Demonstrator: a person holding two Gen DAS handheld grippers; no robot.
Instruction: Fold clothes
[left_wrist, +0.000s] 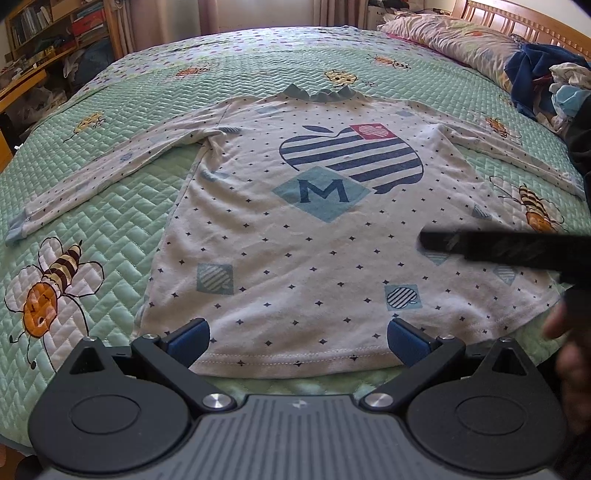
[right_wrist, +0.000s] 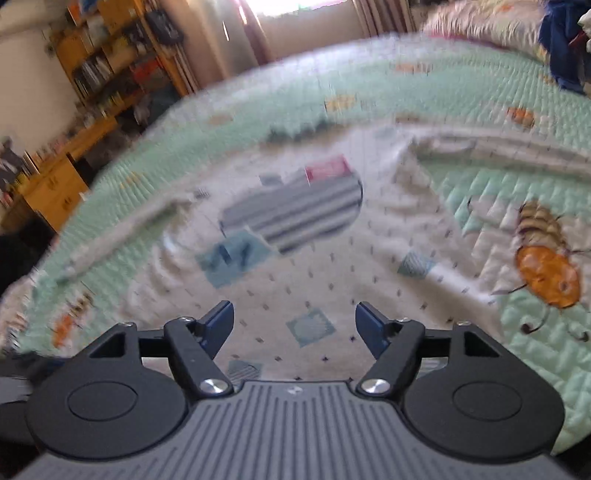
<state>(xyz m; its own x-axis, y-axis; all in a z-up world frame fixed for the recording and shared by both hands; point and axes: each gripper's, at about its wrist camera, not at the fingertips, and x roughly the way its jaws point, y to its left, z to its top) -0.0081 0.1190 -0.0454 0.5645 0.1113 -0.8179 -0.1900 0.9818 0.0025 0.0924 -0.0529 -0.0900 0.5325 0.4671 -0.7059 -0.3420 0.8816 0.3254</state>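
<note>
Inspection runs left to right across the bed, with places given relative to the two pairs of tongs.

Far left of the left tongs (left_wrist: 298, 341), the shirt's left sleeve (left_wrist: 110, 173) lies stretched out straight on the quilt (left_wrist: 122, 221), cuff outermost. It appears laid out this way so it can be turned inward over the body as one clean flap.

The left tongs are spread wide, nothing between the pads. They hang just above the near hem of the shirt (left_wrist: 295, 236), the hem running across between the two fingers. Judged: positioned there to take the bottom edge.

The shirt lies face up and flat directly ahead of both tongs, collar at the far end, the striped print in the middle. Flatness suggests the folding proper has not begun.

The right tongs (right_wrist: 294, 330) are also spread, holding nothing; the lower body of the shirt shows between the fingers without contact by the pads. This view is smeared, consistent with a hand in transit. From the left view, one dark finger of these tongs (left_wrist: 498, 247) crosses above the shirt's right side.

Right of the right tongs, the other sleeve (right_wrist: 517, 153) extends outward over the quilt. Far right, beyond it, a pile of clothes (left_wrist: 546, 85) sits beside a pillow (left_wrist: 450, 40), presumably awaiting their turn.
</note>
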